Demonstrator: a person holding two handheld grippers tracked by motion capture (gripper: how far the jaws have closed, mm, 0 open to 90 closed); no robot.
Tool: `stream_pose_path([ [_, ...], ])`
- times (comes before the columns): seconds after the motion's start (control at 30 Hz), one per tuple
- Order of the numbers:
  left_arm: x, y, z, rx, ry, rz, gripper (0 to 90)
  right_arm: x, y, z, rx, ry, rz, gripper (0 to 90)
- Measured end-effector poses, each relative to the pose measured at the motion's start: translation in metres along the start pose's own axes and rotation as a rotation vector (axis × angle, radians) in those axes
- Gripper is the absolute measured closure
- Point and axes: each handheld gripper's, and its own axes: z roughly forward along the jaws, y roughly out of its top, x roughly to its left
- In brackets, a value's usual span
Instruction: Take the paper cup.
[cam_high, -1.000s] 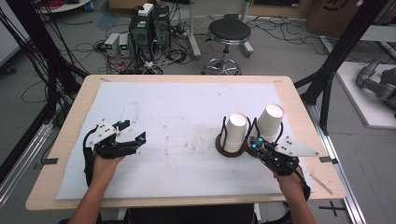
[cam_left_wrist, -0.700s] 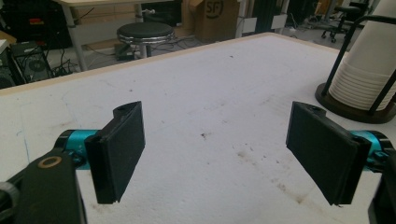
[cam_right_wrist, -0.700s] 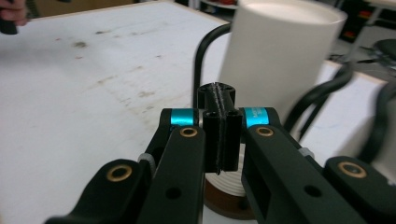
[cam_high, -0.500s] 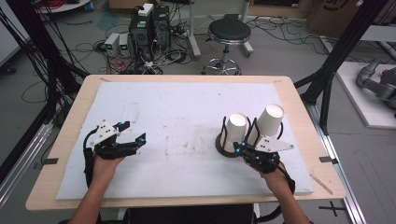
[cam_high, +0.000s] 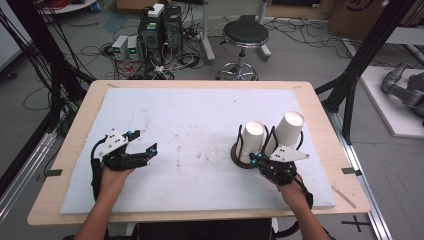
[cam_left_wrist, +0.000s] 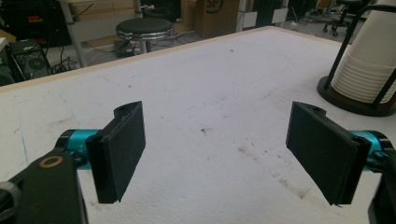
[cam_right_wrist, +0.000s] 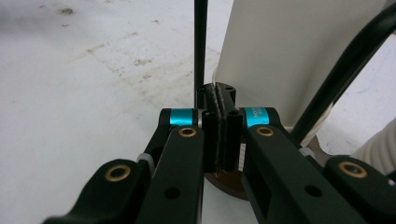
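White paper cups (cam_high: 252, 141) stand stacked in a black rack (cam_high: 241, 150); the right claw (cam_high: 257, 161), closed empty, sits just beside it, the left claw (cam_high: 142, 146) open well apart.

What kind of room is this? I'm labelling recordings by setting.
Most likely a lab or workshop: computer towers amid loose cables on the floor, a black stool, and a foam-topped table for gripper work.

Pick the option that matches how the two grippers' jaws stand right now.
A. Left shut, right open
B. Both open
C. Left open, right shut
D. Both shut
C: the left gripper has its two black pads standing wide apart over the bare white table, while the right gripper has its pads pressed together with nothing between them, right in front of the stack of paper cups.
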Motion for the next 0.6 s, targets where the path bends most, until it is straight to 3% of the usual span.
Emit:
stream_pose_path([
  [0.13, 0.0, -0.0007, 0.0008, 0.005, -0.003, 0.001, 20.0, 0.0027, 0.0012, 0.002, -0.003, 0.007, 0.028, 90.0],
  [0.27, -0.0006, -0.0007, 0.0013, 0.007, -0.009, 0.01, 19.9, 0.0075, 0.0023, 0.0055, 0.017, -0.022, 0.039, 90.0],
  [0.47, -0.0002, -0.0013, 0.0014, 0.008, -0.008, 0.005, 19.9, 0.0022, -0.0019, 0.0067, 0.058, -0.043, 0.085, 90.0],
  [0.6, -0.0009, -0.0014, 0.002, 0.009, -0.01, 0.006, 20.0, 0.0023, -0.0029, 0.0081, 0.079, -0.036, 0.081, 90.0],
])
